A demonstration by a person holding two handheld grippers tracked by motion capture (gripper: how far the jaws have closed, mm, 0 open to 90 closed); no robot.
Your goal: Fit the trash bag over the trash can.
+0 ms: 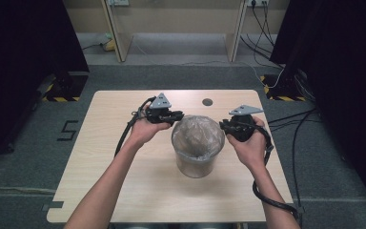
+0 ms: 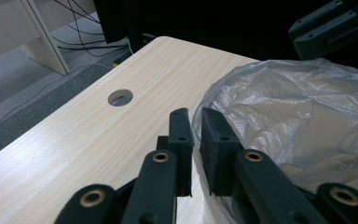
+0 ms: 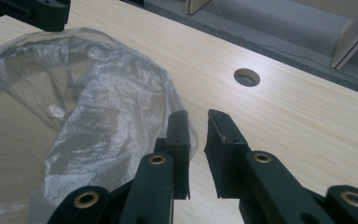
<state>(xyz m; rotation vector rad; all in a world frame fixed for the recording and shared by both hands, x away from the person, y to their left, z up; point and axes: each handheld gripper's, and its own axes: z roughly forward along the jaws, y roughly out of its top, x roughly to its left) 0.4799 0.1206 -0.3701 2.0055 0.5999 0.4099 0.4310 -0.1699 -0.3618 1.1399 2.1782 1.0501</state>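
At table (image 1: 124, 191) centre: bin (image 1: 198, 162), liner (image 1: 198, 136) thin, slippery, tears easily. Your left gripper (image 2: 195, 122) jaws pinch liner edge at 9 o'clock; right gripper (image 3: 196, 122) jaws slightly spread, empty. Grip rim fold.

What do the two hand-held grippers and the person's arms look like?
The left gripper and right gripper are black, each topped by a grey three-cornered plate, with black jaws showing brass-coloured pivot rings. A black cable trails from each. The forearms are bare, without sleeves.
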